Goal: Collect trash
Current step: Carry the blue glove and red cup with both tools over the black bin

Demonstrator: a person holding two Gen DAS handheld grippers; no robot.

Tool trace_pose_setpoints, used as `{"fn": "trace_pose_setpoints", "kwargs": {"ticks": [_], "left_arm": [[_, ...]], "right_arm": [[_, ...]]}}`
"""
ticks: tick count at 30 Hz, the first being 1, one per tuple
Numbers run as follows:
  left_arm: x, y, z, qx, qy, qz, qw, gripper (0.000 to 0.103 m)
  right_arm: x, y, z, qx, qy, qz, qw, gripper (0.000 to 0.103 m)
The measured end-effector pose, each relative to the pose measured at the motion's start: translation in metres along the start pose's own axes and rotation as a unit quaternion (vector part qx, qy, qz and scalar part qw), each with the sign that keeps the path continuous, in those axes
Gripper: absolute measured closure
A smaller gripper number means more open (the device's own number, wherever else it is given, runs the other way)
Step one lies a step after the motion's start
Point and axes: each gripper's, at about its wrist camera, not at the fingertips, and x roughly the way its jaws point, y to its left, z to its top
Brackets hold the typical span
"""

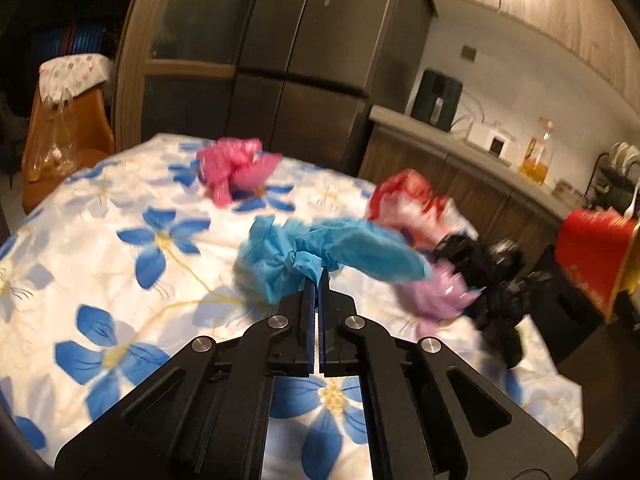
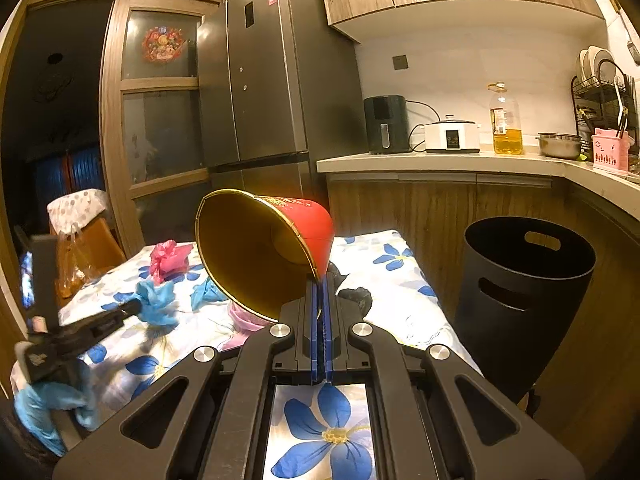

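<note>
Left gripper [image 1: 319, 280] is closed on a thin fold of the blue bag [image 1: 320, 256], held just above the cloth [image 1: 100, 240]. Right gripper [image 2: 320, 284] is clamped on the rim of the red cup [image 2: 276, 248], mouth tipped toward the blue bag. Bin [image 2: 524, 304] stands beside the table. Risks judged: the thin fold could slip out; the trailing tail could drag the black bag [image 1: 488, 276] or purple bag [image 1: 436, 292]; the cup could pivot on its rim pinch.
</note>
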Motion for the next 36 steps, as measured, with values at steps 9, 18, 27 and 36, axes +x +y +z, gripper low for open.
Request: {"fn": "trace_pose_setpoints", "kwargs": {"ticks": [9,18,27,36], "left_arm": [[-0.052,-0.044,0.029,0.032,-0.065,-0.055,0.9958,0.103],[-0.055,-0.108,0.031,0.061,-0.067,-0.12,0.9886,0.103],[-0.041,-0.169,0.035,0.091,-0.064,-0.175,0.9783,0.103],[-0.027,-0.234,0.045,0.111,-0.066,-0.23,0.9646,0.103]], "right_arm": [[-0.014,-0.013,0.006,0.013,-0.015,-0.012,1.0,0.1],[-0.024,-0.034,0.014,0.022,-0.028,-0.036,0.999,0.1],[-0.031,-0.07,0.027,0.036,-0.047,-0.078,0.995,0.1],[-0.033,-0.119,0.042,0.053,-0.071,-0.138,0.986,0.1]]}}
